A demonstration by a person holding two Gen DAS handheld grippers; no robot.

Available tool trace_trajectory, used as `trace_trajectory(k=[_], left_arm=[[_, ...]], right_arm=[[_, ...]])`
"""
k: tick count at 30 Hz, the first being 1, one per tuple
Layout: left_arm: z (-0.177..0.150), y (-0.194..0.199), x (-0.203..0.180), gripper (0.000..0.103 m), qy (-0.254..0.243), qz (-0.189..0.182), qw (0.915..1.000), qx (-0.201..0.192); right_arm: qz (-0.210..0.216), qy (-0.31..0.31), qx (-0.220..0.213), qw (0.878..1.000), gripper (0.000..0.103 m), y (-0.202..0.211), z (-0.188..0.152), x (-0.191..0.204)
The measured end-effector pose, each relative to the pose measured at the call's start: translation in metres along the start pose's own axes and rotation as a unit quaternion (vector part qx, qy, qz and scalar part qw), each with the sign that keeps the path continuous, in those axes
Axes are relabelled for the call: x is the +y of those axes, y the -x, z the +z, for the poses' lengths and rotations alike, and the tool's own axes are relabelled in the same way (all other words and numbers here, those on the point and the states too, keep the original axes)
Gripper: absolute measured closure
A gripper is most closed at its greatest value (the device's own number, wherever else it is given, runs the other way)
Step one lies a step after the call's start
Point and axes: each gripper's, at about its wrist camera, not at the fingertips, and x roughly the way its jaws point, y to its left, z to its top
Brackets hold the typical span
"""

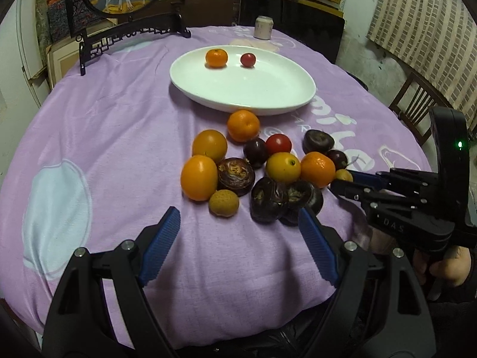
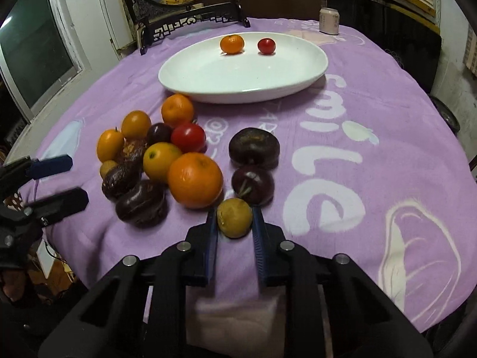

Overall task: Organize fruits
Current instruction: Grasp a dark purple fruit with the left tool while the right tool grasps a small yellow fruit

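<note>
My right tongs (image 2: 235,219) clamp the round yellow fruit (image 2: 234,217) at the pile's (image 2: 167,161) 5 o'clock edge, on the surface (image 2: 372,113). My left tongs (image 1: 238,232) gape apart. The oval plate's (image 2: 208,71) long axis runs 9-to-3.

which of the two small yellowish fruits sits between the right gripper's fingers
The small yellow-brown fruit beside the dark plum; the other one lies near the left gripper.

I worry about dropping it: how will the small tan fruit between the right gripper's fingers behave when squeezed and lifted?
The small tan fruit looks round, so it would probably roll if released on the purple cloth. Its skin seems dull and rough, likely giving the right gripper's ribbed pads fair grip. Being small, it is probably light, but the dark plum touching it may get nudged.
</note>
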Motion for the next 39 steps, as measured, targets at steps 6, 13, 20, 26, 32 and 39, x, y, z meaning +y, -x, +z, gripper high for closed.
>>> trace_trajectory(k=[6, 13, 20, 26, 32, 39], left_arm=[[0.003, -0.005, -0.005, 0.039, -0.009, -0.003, 0.9999, 0.005], [0.008, -0.022, -0.019, 0.062, -0.03, -0.013, 0.999, 0.03], [0.014, -0.042, -0.023, 0.069, -0.03, -0.021, 0.9985, 0.04], [0.014, -0.038, -0.019, 0.071, -0.018, -0.031, 0.9987, 0.036], [0.014, -0.025, -0.011, 0.082, -0.013, -0.034, 0.9992, 0.019], [0.007, -0.047, -0.011, 0.077, -0.026, -0.028, 0.9973, 0.063]], right_arm=[[-0.002, -0.031, -0.015, 0.999, 0.08, 0.017, -0.002, -0.016], [0.012, -0.048, -0.019, 0.999, 0.079, 0.025, -0.008, -0.027], [0.023, -0.054, -0.011, 0.998, 0.079, 0.022, -0.013, -0.029], [0.026, -0.054, -0.016, 0.998, 0.079, 0.022, -0.011, -0.027], [0.021, -0.043, -0.017, 0.999, 0.079, 0.023, -0.006, -0.02], [0.02, -0.038, -0.01, 0.999, 0.079, 0.018, -0.002, -0.013]])
